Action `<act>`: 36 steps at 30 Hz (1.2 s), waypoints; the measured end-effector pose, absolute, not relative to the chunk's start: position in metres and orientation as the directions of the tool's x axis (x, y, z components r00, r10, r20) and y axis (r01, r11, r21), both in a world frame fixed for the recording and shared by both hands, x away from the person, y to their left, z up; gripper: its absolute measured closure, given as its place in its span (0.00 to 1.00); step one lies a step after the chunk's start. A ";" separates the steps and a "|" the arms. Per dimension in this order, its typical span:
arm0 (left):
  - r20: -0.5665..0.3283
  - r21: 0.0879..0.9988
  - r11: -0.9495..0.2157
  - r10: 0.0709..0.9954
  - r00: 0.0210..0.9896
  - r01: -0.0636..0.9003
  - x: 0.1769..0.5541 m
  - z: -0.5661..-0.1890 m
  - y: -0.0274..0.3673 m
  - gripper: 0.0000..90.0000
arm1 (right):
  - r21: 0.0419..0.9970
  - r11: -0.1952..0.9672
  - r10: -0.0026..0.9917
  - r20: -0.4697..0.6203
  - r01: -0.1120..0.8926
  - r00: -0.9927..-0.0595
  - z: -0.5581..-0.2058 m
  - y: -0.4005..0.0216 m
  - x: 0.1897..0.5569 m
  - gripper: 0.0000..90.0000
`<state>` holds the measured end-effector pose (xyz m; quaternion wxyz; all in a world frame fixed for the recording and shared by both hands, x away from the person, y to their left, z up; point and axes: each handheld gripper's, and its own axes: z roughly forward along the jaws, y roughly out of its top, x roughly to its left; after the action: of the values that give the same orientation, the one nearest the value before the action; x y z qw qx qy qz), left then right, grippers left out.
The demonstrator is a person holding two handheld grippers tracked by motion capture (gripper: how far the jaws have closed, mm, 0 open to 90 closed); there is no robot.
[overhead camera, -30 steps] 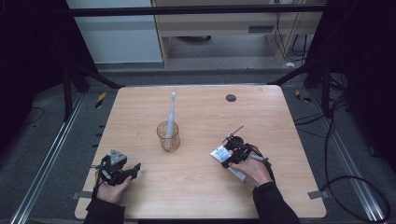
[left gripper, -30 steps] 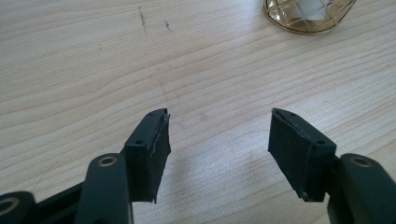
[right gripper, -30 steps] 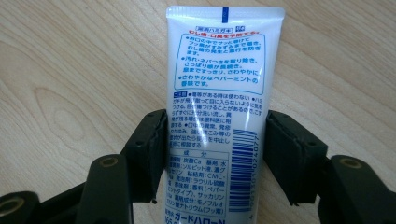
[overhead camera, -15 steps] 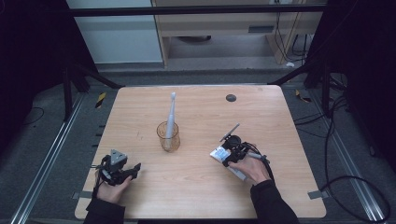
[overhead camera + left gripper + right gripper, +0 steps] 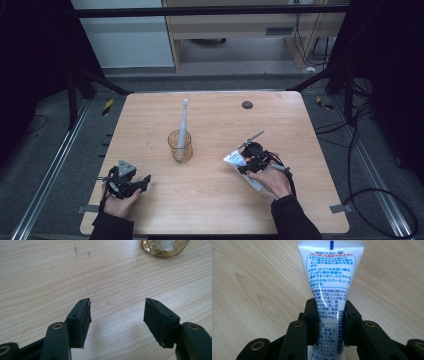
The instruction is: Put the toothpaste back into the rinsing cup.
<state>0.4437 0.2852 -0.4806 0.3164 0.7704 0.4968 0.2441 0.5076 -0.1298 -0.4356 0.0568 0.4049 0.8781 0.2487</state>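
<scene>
Toothpaste tube (image 5: 329,290): being clamped in the right gripper (image 5: 329,322), whose jaws have just been closing, above the bench (image 5: 210,200). Left gripper (image 5: 117,315): being held apart, nothing between, near the amber cup (image 5: 180,146).

Right gripper (image 5: 239,165): held in the right hand (image 5: 272,181) at the right of the table, forearm entering from the bottom edge. Its jaws have just been closing and now press from both sides on a tube. Left gripper (image 5: 145,179): held low in the left hand (image 5: 119,200), jaws wide apart, nothing between them; it appears to rest on the table.
</scene>
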 end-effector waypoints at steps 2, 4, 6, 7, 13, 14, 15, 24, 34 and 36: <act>0.061 0.730 -0.305 0.920 0.387 0.611 0.444 -0.480 0.285 0.42 | 0.534 0.530 0.734 0.099 0.659 -0.671 -0.428 -0.131 0.504 0.78; 0.060 0.730 -0.305 0.920 0.387 0.611 0.444 -0.481 0.285 0.42 | 0.578 0.508 0.731 0.104 0.639 -0.675 -0.421 -0.132 0.501 0.78; 0.060 0.731 -0.304 0.920 0.386 0.612 0.444 -0.480 0.285 0.42 | 0.632 0.477 0.726 0.107 0.610 -0.679 -0.414 -0.132 0.498 0.78; 0.060 0.730 -0.305 0.920 0.387 0.612 0.444 -0.480 0.286 0.42 | 0.654 0.464 0.724 0.109 0.598 -0.681 -0.411 -0.132 0.496 0.78; 0.060 0.734 -0.301 0.922 0.384 0.609 0.443 -0.480 0.286 0.42 | 0.766 0.367 0.728 0.117 0.528 -0.675 -0.398 -0.130 0.490 0.78; 0.061 0.734 -0.301 0.922 0.383 0.608 0.443 -0.480 0.286 0.42 | 0.781 0.350 0.730 0.118 0.517 -0.673 -0.397 -0.130 0.490 0.78; 0.061 0.735 -0.301 0.922 0.383 0.608 0.443 -0.480 0.286 0.42 | 0.797 0.331 0.736 0.117 0.505 -0.667 -0.396 -0.129 0.489 0.78; 0.060 0.737 -0.298 0.923 0.381 0.607 0.443 -0.480 0.286 0.42 | 0.896 0.184 0.812 0.093 0.404 -0.577 -0.392 -0.117 0.480 0.78; 0.059 0.740 -0.294 0.924 0.377 0.605 0.443 -0.479 0.288 0.42 | 0.959 0.029 0.842 0.128 0.281 -0.524 -0.387 -0.089 0.473 0.78; 0.058 0.741 -0.293 0.924 0.377 0.604 0.443 -0.479 0.288 0.42 | 0.966 0.014 0.847 0.125 0.257 -0.516 -0.387 -0.083 0.473 0.78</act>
<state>0.4425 0.2879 -0.4790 0.3222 0.7648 0.4995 0.2487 0.4726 -0.0831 -0.3867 0.2613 0.4168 0.6623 0.5651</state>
